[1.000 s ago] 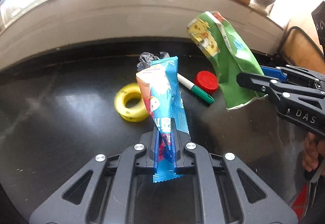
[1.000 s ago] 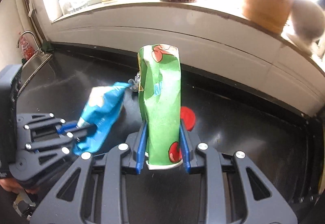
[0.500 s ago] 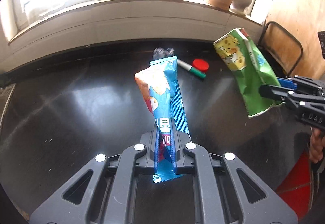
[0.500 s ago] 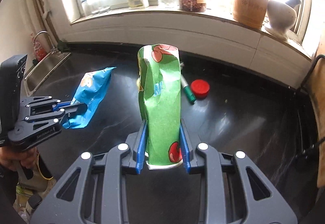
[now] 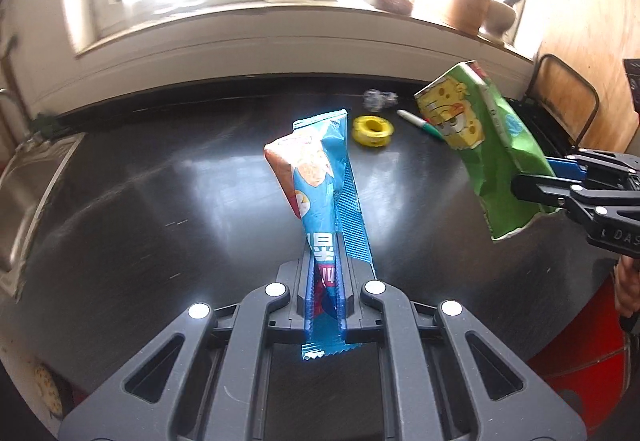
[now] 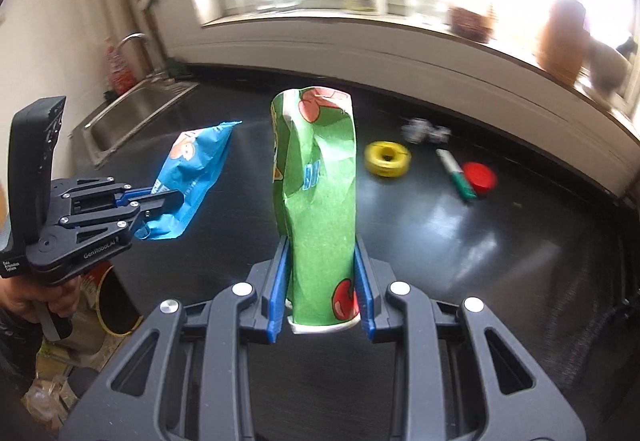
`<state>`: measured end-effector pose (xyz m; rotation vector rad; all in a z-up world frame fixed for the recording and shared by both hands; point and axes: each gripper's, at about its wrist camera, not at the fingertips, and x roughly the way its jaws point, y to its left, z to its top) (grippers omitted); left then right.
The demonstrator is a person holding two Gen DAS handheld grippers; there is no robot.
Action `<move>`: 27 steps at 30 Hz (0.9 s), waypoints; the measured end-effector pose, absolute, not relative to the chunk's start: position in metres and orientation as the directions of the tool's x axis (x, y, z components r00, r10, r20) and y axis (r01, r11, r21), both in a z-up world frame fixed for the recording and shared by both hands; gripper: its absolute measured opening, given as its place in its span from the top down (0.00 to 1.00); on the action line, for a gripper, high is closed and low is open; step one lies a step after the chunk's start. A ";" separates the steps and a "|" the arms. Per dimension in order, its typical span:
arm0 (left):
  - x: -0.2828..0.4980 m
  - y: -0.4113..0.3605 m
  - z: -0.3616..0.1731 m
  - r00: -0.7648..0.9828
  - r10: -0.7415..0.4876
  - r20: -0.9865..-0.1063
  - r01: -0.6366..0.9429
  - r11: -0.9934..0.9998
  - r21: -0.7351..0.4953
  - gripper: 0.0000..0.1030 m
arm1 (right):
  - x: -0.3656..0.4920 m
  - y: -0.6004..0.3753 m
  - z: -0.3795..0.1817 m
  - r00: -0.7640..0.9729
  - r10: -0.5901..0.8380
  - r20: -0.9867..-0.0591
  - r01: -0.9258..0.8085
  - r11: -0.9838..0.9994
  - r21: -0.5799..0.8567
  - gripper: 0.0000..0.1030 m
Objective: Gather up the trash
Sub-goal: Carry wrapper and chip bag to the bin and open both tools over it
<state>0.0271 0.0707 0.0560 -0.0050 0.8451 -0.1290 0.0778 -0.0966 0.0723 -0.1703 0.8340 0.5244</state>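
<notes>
My left gripper (image 5: 324, 273) is shut on a blue snack wrapper (image 5: 316, 177), which stands upright between its fingers above the black countertop (image 5: 160, 209). In the right wrist view the same left gripper (image 6: 160, 201) holds that blue snack wrapper (image 6: 188, 177) at the left. My right gripper (image 6: 322, 281) is shut on a crumpled green snack bag (image 6: 320, 185), held upright. The left wrist view has this right gripper (image 5: 532, 185) at the right edge with the green snack bag (image 5: 484, 145) tilted in it.
On the counter at the back lie a yellow tape roll (image 6: 387, 158), a green marker (image 6: 456, 173), a red lid (image 6: 480, 174) and a crumpled clear wrapper (image 6: 424, 132). A steel sink (image 6: 132, 109) sits at the left. A bin with trash (image 6: 100, 305) stands below the counter edge.
Both grippers have pulled back from the window and risen, each keeping its bag. The tape roll, marker and lid now look smaller and farther; the sink has come into view.
</notes>
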 end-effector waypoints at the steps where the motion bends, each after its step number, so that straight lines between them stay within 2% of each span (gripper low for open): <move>1: 0.015 0.085 0.057 0.663 -0.100 -0.742 0.092 0.994 -0.052 0.92 | 0.075 -0.080 0.070 0.537 0.398 -0.743 -0.532 0.844 0.067 0.71; 4: -0.017 0.121 0.056 0.672 -0.045 -0.739 0.025 0.999 -0.038 0.92 | 0.065 -0.032 0.063 0.487 0.471 -0.736 -0.604 0.790 0.105 0.71; 9: -0.102 0.195 0.049 0.674 0.130 -0.727 -0.171 0.985 0.017 0.92 | 0.040 0.066 0.049 0.365 0.575 -0.732 -0.729 0.666 0.159 0.71; 17: -0.235 0.283 0.008 0.554 0.317 -0.770 -0.457 0.889 0.038 0.92 | -0.028 0.216 0.014 0.116 0.654 -0.747 -0.874 0.425 0.236 0.71; 22: -0.279 0.312 -0.034 0.479 0.333 -0.812 -0.545 0.838 0.023 0.92 | -0.074 0.288 -0.030 -0.001 0.621 -0.784 -0.909 0.326 0.260 0.71; 27: -0.302 0.344 -0.092 0.436 0.264 -0.861 -0.598 0.800 -0.057 0.92 | -0.090 0.323 -0.088 -0.052 0.546 -0.836 -0.902 0.333 0.274 0.70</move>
